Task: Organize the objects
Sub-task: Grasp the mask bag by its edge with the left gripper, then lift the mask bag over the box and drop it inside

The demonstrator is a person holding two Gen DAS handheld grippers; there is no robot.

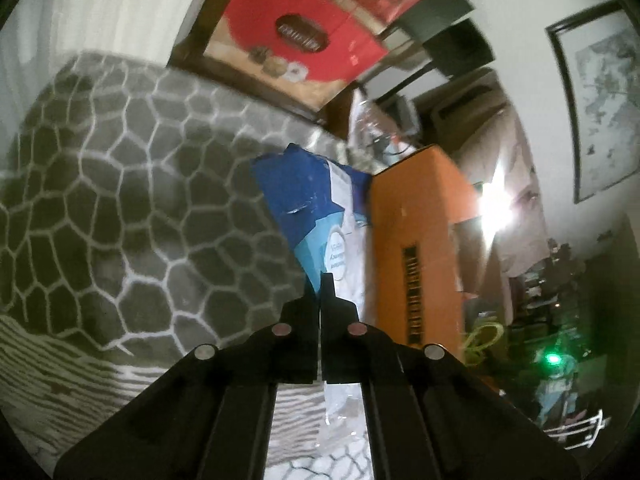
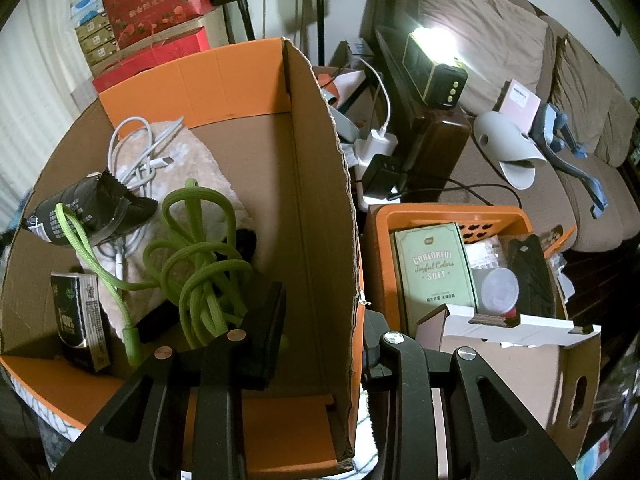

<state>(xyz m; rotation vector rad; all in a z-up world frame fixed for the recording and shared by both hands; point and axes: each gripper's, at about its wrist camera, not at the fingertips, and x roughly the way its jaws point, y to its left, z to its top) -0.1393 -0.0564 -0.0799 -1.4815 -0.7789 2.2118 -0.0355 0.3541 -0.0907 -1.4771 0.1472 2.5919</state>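
In the left wrist view my left gripper [image 1: 321, 286] is shut on the lower edge of a blue and white plastic pack [image 1: 316, 200], which stands up ahead of the fingers beside the orange outer side of the cardboard box [image 1: 416, 240]. In the right wrist view my right gripper [image 2: 324, 304] straddles the right wall of that box [image 2: 320, 184]. One finger is inside, the other outside, and both close on the wall. Inside the box lie a green cord [image 2: 200, 252], a white cable [image 2: 136, 148], a black packet [image 2: 96, 208], a black tissue pack [image 2: 80, 316] and a beige cloth [image 2: 192, 160].
An orange basket [image 2: 452, 216] right of the box holds a pale green carton [image 2: 434, 272], a white carton [image 2: 508, 328] and a round lid. Behind are a sofa [image 2: 500, 48], a lamp [image 2: 436, 64], chargers and stacked red gift boxes [image 2: 156, 0]. A grey web-patterned cover [image 1: 120, 200] fills the left wrist view.
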